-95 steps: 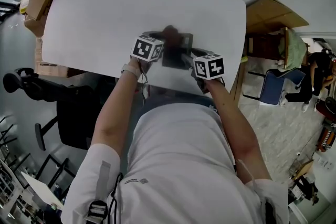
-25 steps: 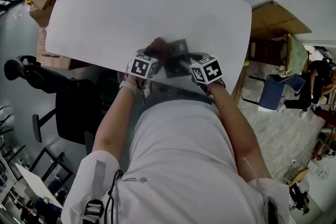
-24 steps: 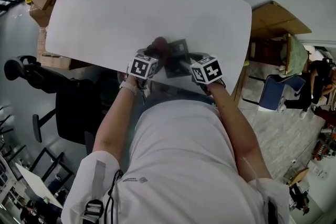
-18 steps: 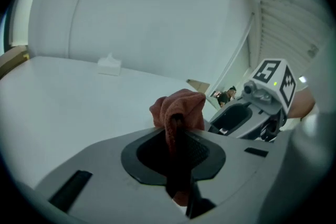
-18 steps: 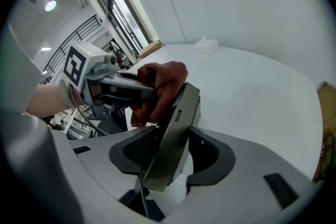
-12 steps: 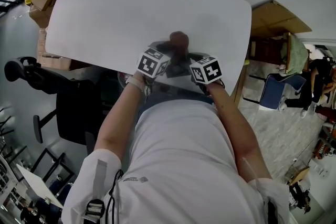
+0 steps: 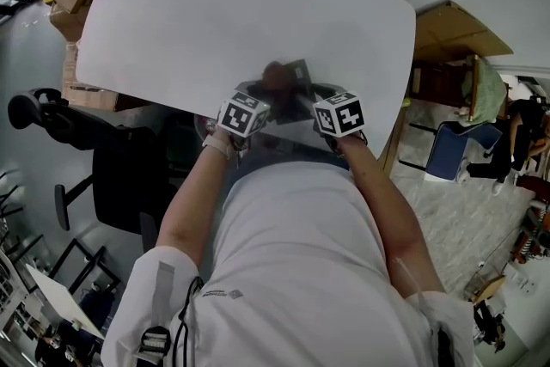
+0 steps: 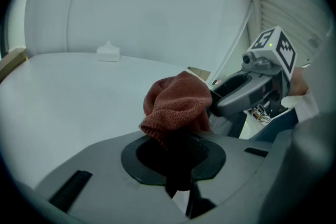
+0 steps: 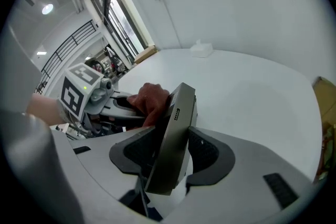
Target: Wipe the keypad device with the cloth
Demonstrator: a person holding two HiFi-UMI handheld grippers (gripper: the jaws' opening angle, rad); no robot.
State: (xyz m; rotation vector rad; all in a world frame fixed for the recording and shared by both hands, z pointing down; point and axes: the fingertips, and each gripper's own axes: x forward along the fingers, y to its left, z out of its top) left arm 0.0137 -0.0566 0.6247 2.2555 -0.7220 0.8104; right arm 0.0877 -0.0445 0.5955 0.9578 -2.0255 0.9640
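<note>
Rust-red cloth (image 8: 178, 102), pinched in the closed left hand-held gripper (image 8: 176, 160), sits just left of the keypad device (image 9: 173, 134), which the right hand-held gripper (image 9: 176, 153) clamps on edge over the bench (image 9: 252, 97), long axis running out along its jaws.

Rust-red cloth (image 8: 178, 105) looks knitted, coarse and matt; keypad device (image 9: 173, 139) has a smooth grey satin casing, plastic or metal unclear; table (image 7: 215, 21) top is smooth matt white.
</note>
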